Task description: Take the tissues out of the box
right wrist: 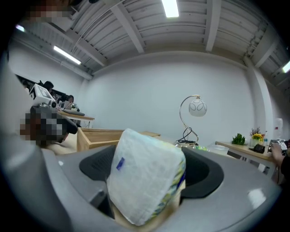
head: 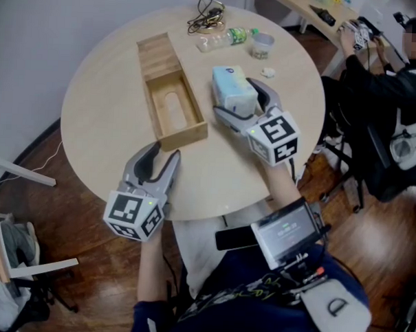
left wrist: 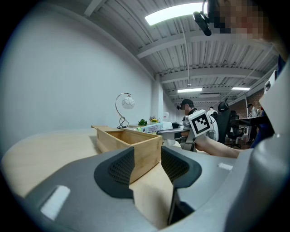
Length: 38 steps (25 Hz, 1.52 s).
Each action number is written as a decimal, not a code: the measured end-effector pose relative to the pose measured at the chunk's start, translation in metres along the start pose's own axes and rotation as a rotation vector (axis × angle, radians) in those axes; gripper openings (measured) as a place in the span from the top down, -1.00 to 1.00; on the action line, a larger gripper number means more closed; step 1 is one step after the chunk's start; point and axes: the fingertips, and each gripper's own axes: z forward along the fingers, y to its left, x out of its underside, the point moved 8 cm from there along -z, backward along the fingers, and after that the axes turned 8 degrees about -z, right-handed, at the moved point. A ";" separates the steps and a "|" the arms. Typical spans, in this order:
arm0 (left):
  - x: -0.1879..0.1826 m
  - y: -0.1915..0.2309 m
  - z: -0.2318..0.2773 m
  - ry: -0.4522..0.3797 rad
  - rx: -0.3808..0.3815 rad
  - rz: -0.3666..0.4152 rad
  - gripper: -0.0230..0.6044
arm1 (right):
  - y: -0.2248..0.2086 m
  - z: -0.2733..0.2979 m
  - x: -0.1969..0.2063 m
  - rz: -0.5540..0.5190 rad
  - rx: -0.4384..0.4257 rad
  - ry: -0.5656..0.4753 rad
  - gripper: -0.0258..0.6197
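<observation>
Head view showed the wooden box (head: 184,135) lying open on the round table (head: 107,102), its compartment empty. The pack of tissues (head: 232,89) was already out, just to the right of the box. The right gripper (head: 233,95) had its jaws spread wide and pressed on the pack's two long sides, and in the right gripper view the pack sat tilted between the pads. The left gripper (head: 164,151) waited at the table's near edge, its jaws apart with nothing between them, pointing at the box's near end.

To my eye the pack looked light and soft, its plastic wrap a bit slippery. It would squash under a hard squeeze, so a gentle hold across the middle of its long sides seemed best.
</observation>
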 end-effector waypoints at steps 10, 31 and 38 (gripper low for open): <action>-0.001 -0.001 0.001 0.000 -0.001 -0.007 0.32 | 0.001 0.002 0.001 -0.002 -0.026 0.020 -0.45; -0.001 -0.001 0.000 -0.001 -0.001 -0.006 0.32 | -0.002 -0.007 -0.008 0.019 -0.002 -0.083 -0.46; -0.001 -0.001 0.000 -0.001 -0.001 -0.007 0.32 | -0.004 -0.011 0.000 0.027 0.006 -0.147 -0.46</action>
